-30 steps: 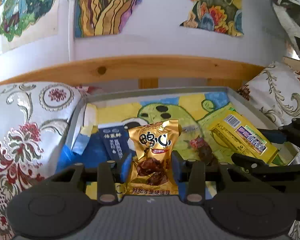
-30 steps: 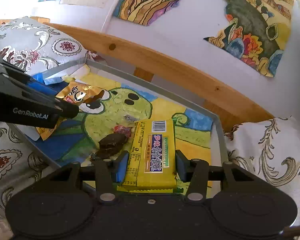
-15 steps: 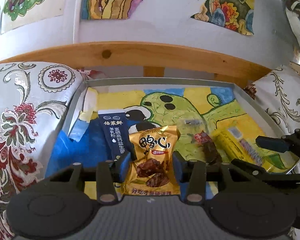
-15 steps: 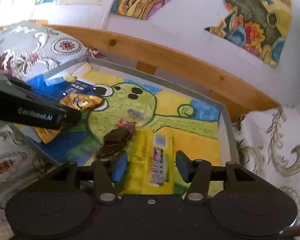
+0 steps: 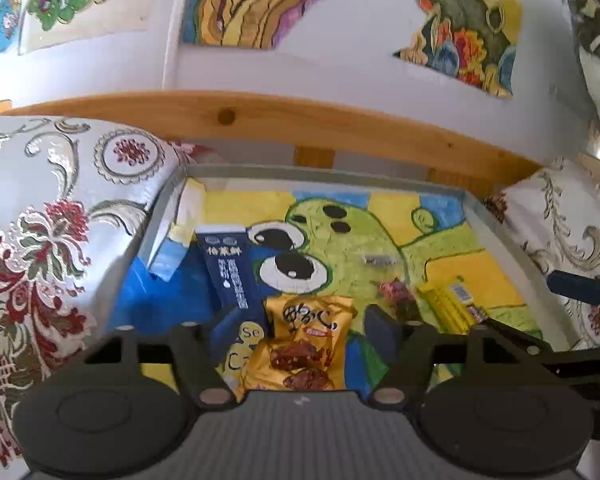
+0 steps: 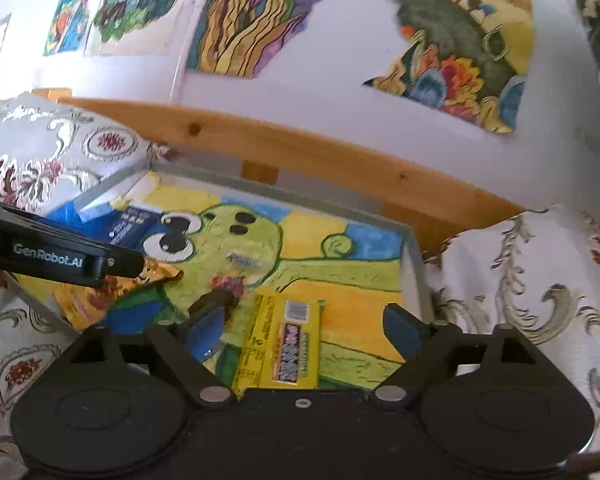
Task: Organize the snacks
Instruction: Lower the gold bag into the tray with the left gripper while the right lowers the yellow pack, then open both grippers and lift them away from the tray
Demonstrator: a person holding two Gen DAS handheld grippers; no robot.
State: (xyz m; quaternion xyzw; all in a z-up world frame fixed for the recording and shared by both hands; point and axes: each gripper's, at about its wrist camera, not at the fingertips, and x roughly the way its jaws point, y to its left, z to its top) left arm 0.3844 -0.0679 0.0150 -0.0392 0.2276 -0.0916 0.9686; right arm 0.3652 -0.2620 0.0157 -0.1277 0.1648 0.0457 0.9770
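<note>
Left gripper wide open around gold snack bag lying near tray's front edge, right gripper spread wide over released yellow packet, dark wrapped sweet beside it, perhaps touching, grey tray rim close right, yellow floor behind free.

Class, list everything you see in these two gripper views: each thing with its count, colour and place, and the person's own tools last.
Tray: one, grey rim, painted green-yellow floor, between cushions.
Gold snack pouch: one, gold, tray front left.
Yellow snack bar: one, yellow, tray front right.
Dark blue packet: one, navy, tray left.
Dark wrapped sweet: one, brown-red, tray middle.
Cushions: two, silver floral, either side.
Wooden rail: one, pine, behind tray.
Wall paintings: several, multicoloured.
Left gripper: black, jaws open.
Right gripper: black, jaws open.
</note>
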